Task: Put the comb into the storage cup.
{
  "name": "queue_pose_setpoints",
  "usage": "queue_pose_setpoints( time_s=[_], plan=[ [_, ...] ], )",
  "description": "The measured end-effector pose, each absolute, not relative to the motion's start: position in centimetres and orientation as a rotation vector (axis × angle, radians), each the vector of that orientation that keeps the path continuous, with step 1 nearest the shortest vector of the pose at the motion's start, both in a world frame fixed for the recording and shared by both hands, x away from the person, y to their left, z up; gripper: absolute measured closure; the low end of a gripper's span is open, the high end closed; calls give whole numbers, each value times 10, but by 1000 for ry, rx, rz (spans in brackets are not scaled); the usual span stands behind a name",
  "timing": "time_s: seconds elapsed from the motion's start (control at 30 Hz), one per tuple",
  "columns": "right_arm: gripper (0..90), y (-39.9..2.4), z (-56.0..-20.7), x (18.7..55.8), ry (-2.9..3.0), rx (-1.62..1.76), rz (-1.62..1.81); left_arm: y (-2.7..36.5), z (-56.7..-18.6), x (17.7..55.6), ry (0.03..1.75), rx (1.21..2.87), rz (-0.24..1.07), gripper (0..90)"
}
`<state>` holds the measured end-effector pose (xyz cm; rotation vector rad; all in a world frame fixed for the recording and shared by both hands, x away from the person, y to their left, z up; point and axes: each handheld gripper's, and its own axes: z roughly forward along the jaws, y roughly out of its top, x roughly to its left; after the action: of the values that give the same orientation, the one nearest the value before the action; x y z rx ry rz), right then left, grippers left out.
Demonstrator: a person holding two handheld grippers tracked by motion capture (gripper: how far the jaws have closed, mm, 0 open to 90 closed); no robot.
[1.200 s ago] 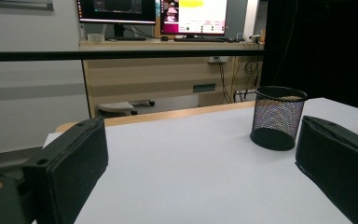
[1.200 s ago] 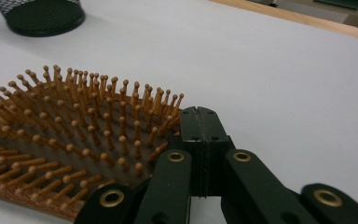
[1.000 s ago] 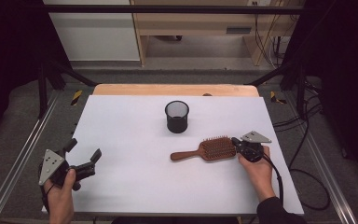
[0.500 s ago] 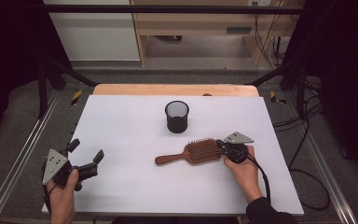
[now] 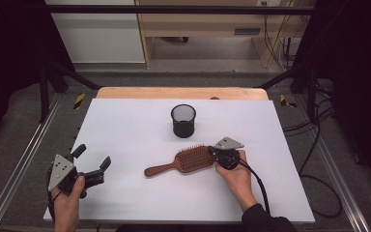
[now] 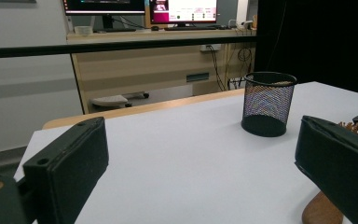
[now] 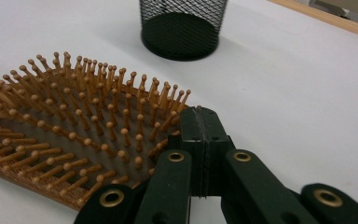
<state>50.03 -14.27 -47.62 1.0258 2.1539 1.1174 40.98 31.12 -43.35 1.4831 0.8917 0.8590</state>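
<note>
A wooden paddle hairbrush with wooden bristle pins [image 5: 188,161] lies flat, pins up, near the middle of the white desk [image 5: 125,125], its handle pointing left and slightly toward the near edge, its head just to the near side of the black wire-mesh pen cup [image 5: 183,120]. The right tongs [image 5: 214,155] are fully closed with nothing clamped between them; in the right gripper view their joined tips [image 7: 200,122] rest against the right rim of the brush head [image 7: 60,135], so the step in hand is judged to be a sideways push of the brush across the desk. For a clean push, the closed tips should stay low against the rim and close to the head's midline, so the brush slides without pivoting about its handle; the line of travel should pass on the near side of the cup [image 7: 182,28] to avoid tipping it. The left tongs [image 5: 92,161] stand wide open and empty at the near left of the desk, well apart from the brush, with the cup [image 6: 267,103] visible between their jaws.
</note>
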Motion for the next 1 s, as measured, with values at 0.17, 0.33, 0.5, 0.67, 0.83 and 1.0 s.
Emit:
queue_pose_setpoints(
  time_s=[0.17,0.33,0.5,0.67,0.83,1.0],
  plan=[
    [900,-125,-477,499,2176,995,1144,310,-434,410,890,1489,859,27],
    [900,-114,-477,499,2193,971,1156,310,-434,410,889,1493,857,27],
    [900,-103,-477,499,2211,960,1173,308,-434,409,885,1499,857,28],
    [900,-91,-477,499,2233,935,1187,307,-434,409,882,1510,860,28],
    [900,-83,-476,499,2248,920,1190,307,-434,409,881,1507,859,28],
    [900,-82,-476,499,2250,919,1187,307,-434,409,878,1509,858,28]
  ],
)
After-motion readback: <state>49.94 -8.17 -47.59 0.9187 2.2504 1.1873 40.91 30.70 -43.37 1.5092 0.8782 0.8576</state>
